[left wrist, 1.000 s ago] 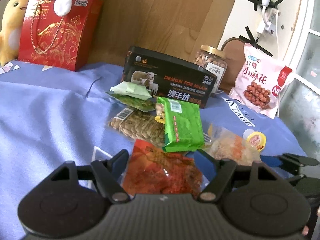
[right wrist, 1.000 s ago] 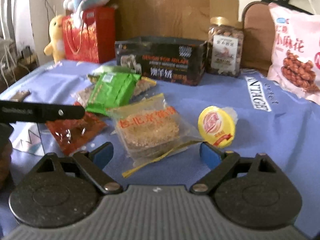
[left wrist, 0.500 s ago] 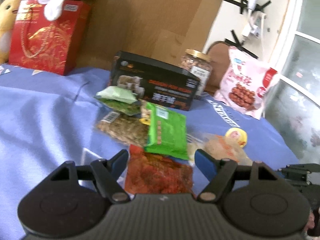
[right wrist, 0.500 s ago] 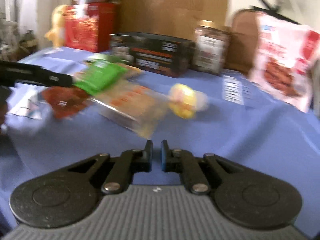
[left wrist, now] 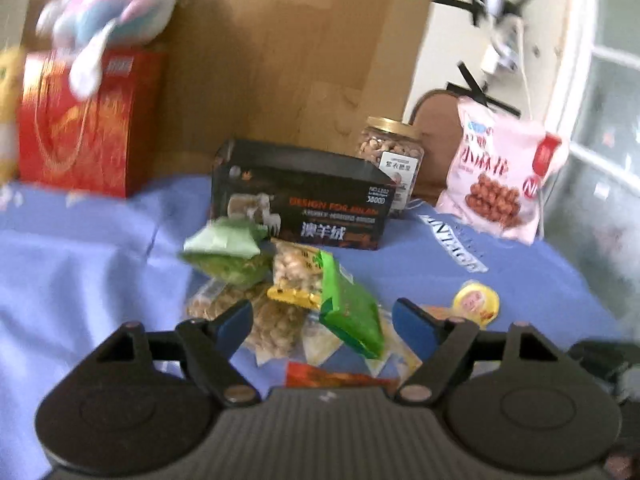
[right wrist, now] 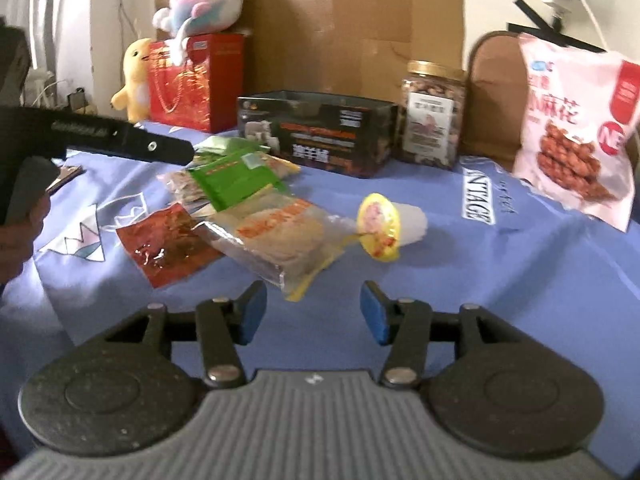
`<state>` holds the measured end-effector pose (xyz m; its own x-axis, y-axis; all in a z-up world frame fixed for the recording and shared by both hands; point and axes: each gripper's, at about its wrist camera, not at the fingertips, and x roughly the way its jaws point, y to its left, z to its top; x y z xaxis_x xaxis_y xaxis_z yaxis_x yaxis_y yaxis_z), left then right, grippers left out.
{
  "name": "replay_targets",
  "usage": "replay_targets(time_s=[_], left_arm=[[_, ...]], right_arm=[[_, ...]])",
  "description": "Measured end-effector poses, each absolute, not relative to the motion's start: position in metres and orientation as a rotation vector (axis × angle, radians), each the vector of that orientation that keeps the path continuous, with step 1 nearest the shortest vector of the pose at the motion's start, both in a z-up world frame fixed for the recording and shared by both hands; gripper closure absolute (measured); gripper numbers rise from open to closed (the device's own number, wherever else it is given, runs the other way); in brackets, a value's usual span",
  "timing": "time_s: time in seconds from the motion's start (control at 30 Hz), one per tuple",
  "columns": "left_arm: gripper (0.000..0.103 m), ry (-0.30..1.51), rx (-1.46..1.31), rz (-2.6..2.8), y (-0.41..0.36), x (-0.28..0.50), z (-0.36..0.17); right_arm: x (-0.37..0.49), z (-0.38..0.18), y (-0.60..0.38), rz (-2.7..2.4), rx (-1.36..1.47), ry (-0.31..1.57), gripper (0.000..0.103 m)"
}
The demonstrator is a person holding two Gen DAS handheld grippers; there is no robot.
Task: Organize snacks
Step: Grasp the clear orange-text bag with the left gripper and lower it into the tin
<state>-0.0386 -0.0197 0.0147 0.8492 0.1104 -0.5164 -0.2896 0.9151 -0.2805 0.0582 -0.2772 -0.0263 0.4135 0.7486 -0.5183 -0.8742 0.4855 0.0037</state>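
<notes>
With both jaws opening and empty, the green pack (mid-frame, atop the pile) should be approached squarely.

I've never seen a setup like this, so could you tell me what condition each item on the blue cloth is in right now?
left gripper: jaws opening, nothing gripped.
right gripper: jaws opening, empty.
black box: upright, top open.
nut jar: upright, gold lid on.
pink snack bag: propped upright, sealed.
yellow-lidded jelly cup: tipped on its side.
green packet: lying on the pile.

Cloth, crinkled plastic and glossy card

Matt blue cloth under shiny plastic snack packets; glossy black box; clear jar, gold metallic-looking lid.
</notes>
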Motion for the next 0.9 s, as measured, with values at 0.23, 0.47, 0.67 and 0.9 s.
replay_targets(time_s=[0.23, 0.47, 0.67, 0.9], left_arm=[[0.024, 0.590, -0.361, 0.012, -0.043, -0.019, 0.018], [0.032, 0.761, -0.422, -0.021, -0.053, 0.025, -0.014], [0.053, 0.752, -0.386, -0.072, -0.070, 0.022, -0.004], [0.053, 0.626, -0.387, -0.083, -0.061, 0.001, 0.031]], right_arm=[[0.062, -0.029, -0.270, 1.052, -0.280, 0.492, 0.042], [0.065, -0.030, -0.265, 1.063, -0.284, 0.488, 0.040], [0.058, -0.027, -0.258, 1.095, -0.283, 0.457, 0.048], [0.053, 0.000, -0.263, 1.119, -0.218, 0.344, 0.049]])
